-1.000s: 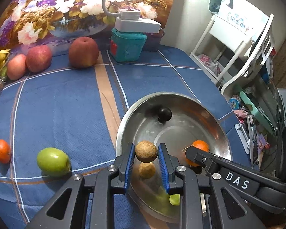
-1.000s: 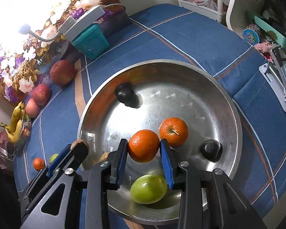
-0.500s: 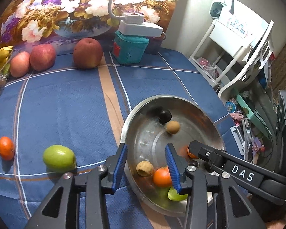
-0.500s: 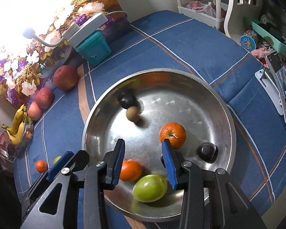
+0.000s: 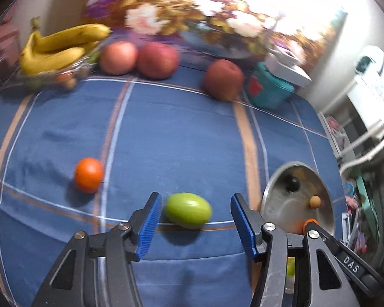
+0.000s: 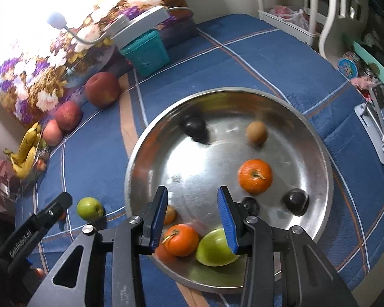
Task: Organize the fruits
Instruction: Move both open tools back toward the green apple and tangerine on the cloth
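Fruits are partly sorted: the steel bowl [image 6: 320, 153] on the blue tablecloth [image 5: 179, 133] already holds some, others lie outside.

Nearest to me, on the left side, the left gripper [image 5: 195, 220] is spread wide and empty, w/ a green fruit [image 5: 188, 213] lying on the cloth between its blue pads. If a pad touches it I cannot tell; the view is blurred, and there seems to be a gap on both sides. The right gripper [image 6: 192, 216] is also open wide, empty, above the near part of the bowl. Just under it are an orange [image 6: 181, 239] and a 2nd green fruit [image 6: 215, 249], partly hidden by the right finger.

A bit farther in the bowl: another orange [image 6: 254, 176], two dark round fruits [image 6: 295, 200], one more dark fruit [image 6: 194, 126] and a small brown fruit [image 6: 256, 131] near the far wall.

On the cloth, left of the green one, a loose orange [image 5: 88, 175] waits, well apart from the bowl. At the far edge are three apples [image 5: 157, 60], bananas [image 5: 56, 48], a teal box [image 5: 268, 89] and a flower picture.

Step in hand, I think: picking the green fruit w/ the left claw. Next move needs the jaws to go down around its middle, close gently (it is smooth, can roll), then carry it right, to the bowl.
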The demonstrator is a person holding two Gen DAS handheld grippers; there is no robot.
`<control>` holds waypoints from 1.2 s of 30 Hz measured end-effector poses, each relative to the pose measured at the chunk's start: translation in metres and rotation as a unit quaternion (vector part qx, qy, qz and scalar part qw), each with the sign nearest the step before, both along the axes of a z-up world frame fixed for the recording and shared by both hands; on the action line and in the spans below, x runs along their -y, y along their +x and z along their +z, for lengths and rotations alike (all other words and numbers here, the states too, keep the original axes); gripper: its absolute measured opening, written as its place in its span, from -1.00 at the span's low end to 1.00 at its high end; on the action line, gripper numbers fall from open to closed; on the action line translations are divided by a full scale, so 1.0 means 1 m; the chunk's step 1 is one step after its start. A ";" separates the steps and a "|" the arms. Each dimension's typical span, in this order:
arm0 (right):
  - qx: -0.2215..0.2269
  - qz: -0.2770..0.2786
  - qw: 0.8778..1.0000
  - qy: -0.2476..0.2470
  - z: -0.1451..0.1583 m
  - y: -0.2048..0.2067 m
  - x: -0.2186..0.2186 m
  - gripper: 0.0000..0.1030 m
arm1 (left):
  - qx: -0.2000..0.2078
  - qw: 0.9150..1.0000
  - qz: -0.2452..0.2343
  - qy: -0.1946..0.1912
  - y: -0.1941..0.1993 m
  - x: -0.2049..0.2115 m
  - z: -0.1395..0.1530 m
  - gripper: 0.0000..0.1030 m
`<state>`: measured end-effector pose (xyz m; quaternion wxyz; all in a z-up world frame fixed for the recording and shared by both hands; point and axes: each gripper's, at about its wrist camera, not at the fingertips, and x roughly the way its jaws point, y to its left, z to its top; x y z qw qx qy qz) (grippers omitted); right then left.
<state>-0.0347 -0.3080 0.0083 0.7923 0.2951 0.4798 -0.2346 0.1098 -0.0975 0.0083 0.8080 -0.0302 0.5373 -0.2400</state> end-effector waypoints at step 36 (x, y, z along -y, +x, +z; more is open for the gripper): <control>-0.003 0.017 0.998 -0.062 0.004 0.008 -0.026 0.95 | 0.015 0.996 0.058 0.059 0.009 -0.027 -0.003 1.00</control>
